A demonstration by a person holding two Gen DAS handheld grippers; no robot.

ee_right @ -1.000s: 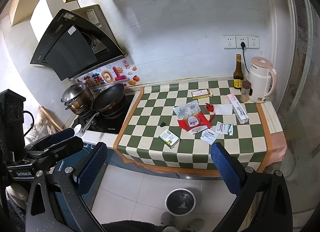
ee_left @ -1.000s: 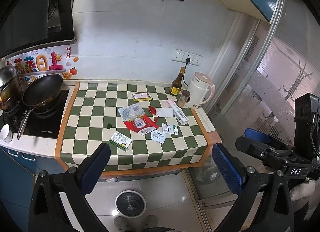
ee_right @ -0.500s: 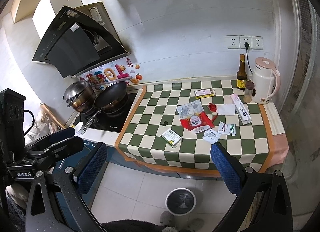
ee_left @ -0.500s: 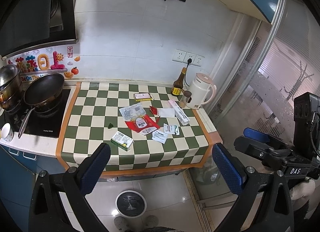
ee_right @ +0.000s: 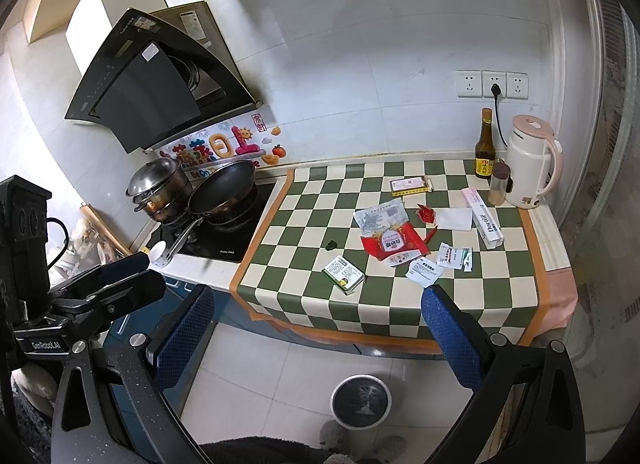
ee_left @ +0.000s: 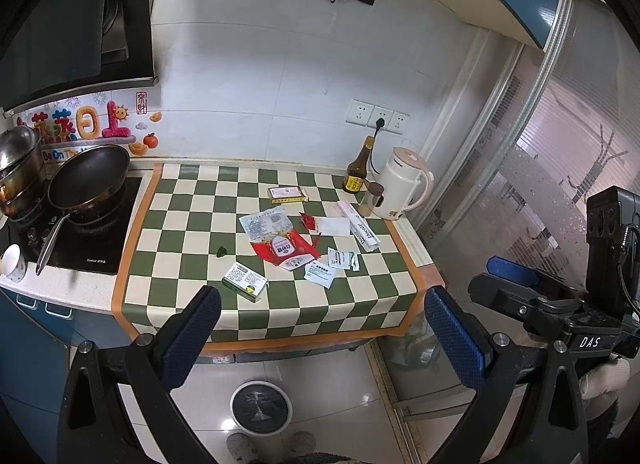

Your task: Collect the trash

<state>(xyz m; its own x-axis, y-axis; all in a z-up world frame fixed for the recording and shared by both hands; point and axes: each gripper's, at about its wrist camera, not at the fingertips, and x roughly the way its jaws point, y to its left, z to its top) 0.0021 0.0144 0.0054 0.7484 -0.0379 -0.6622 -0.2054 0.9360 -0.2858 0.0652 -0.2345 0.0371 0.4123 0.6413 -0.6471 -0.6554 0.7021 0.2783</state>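
Note:
Trash lies on the green-and-cream checkered counter (ee_left: 192, 232): a red snack wrapper (ee_left: 285, 250), a clear bag (ee_left: 262, 221), a green-white box (ee_left: 245, 280), a yellow-edged box (ee_left: 289, 193), a long white box (ee_left: 358, 224), white sachets (ee_left: 320, 272), a white napkin (ee_left: 334, 227) and red scraps (ee_left: 309, 220). A round white bin (ee_left: 260, 406) stands on the floor below. My left gripper (ee_left: 320, 334) is open and empty, well back from the counter. My right gripper (ee_right: 316, 334) is open and empty too; the wrapper (ee_right: 394, 244) and bin (ee_right: 360, 400) show ahead of it.
A brown bottle (ee_left: 359, 167), small jar (ee_left: 370, 199) and white kettle (ee_left: 402, 183) stand at the counter's back right. A wok (ee_left: 86, 181) and steel pot (ee_left: 18, 167) sit on the stove at left, a small cup (ee_left: 12, 264) nearby. Glass partition at right.
Both grippers have drifted slightly, shifting the counter a little in view. Both stay open and empty. The trash has not moved.

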